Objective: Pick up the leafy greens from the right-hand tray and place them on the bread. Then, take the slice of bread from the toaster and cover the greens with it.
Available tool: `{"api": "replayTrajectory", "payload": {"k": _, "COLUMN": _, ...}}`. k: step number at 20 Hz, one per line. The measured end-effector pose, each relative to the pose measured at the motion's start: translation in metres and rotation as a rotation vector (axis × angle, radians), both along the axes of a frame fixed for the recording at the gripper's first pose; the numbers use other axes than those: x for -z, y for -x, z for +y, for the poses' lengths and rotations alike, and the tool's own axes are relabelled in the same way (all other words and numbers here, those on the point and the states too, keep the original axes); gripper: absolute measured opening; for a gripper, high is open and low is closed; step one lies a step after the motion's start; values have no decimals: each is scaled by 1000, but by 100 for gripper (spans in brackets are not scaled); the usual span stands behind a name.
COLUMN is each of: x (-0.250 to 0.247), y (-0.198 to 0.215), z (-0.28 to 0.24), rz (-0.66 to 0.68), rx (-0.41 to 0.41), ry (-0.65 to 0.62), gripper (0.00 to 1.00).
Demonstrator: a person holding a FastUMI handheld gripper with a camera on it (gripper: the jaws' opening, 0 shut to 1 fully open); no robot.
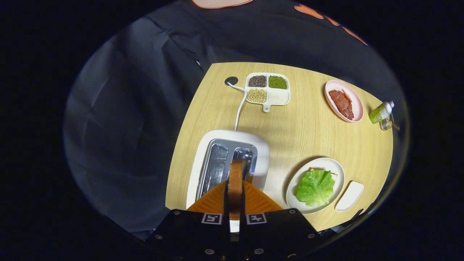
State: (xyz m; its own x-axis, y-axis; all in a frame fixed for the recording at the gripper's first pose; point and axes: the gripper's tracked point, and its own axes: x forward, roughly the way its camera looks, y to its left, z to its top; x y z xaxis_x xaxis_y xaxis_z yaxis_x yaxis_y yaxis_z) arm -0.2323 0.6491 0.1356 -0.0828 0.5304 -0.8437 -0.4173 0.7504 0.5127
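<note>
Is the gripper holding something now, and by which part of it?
Yes: the gripper holds a bread slice edge-on over the toaster, jaws shut on its two flat faces at the near end.

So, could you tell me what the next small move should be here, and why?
Probably carry the bread slice over toward the white plate. The gripper is shut on the slice above the toaster, and the leafy greens already lie on the bottom bread, waiting to be covered.

Pale wooden table (308, 134) — black cloth wall (145, 72) behind
</note>
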Motion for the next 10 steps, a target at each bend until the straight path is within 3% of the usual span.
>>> {"api": "replayTrajectory", "payload": {"k": 10, "x": -45, "y": -44, "z": -68, "rz": -44, "rx": 125, "ry": -208, "gripper": 8}}
